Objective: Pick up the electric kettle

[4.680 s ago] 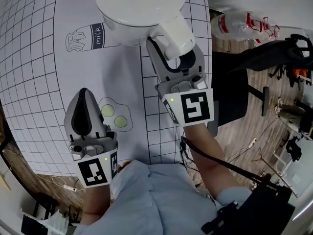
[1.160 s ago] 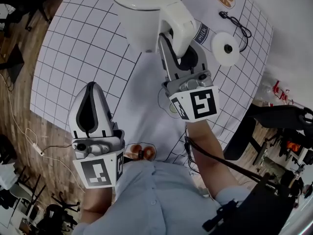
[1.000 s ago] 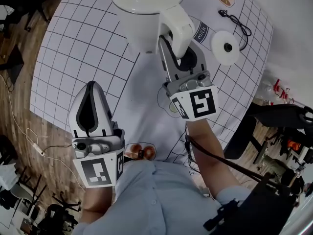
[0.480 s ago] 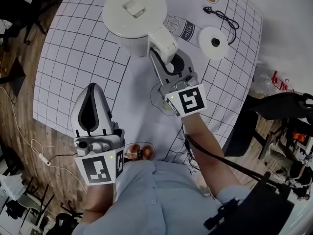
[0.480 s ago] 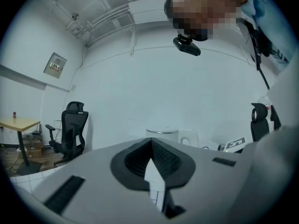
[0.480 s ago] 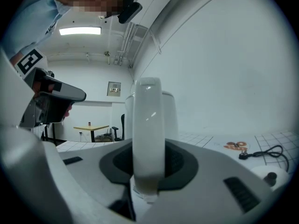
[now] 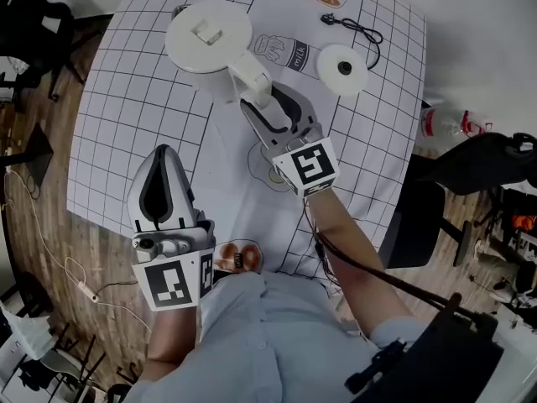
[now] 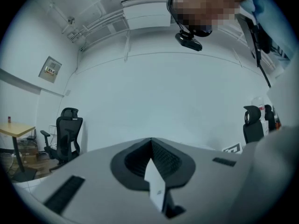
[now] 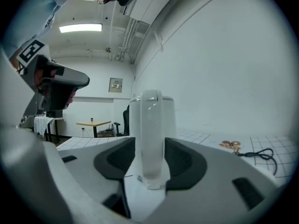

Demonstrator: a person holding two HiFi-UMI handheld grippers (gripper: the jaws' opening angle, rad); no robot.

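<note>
Kettle (image 7: 208,40): white, lidded, standing on the gridded cloth (image 7: 143,99) straight ahead of the right gripper (image 7: 270,107), with its handle (image 7: 252,72) pointing back at the tool. Right gripper view: the handle (image 9: 150,134) stands upright between the jaws, which are opening; the pads show a slight gap on either side, so it is loosed, not clamped. Left gripper (image 7: 162,162): jaws closed together on nothing, held off to the side and well short of the kettle. Judgement on handling: rigid plastic shell, glossy and likely slick under the pads. Weight cannot be told, since the lid is on and the fill is hidden; if it holds water it will be heavy and want to tip forward away from the handle. The handle is the only sensible hold, taken high near the body to limit swing. Surface: a thin printed cloth over a table, which may slide or wrinkle. The round base (image 7: 344,68) and its cord (image 7: 357,30) lie ahead and to the right of the right gripper, apart from the kettle. Room: wooden floor (image 7: 33,217), office chairs (image 8: 65,129), bare pale walls.
</note>
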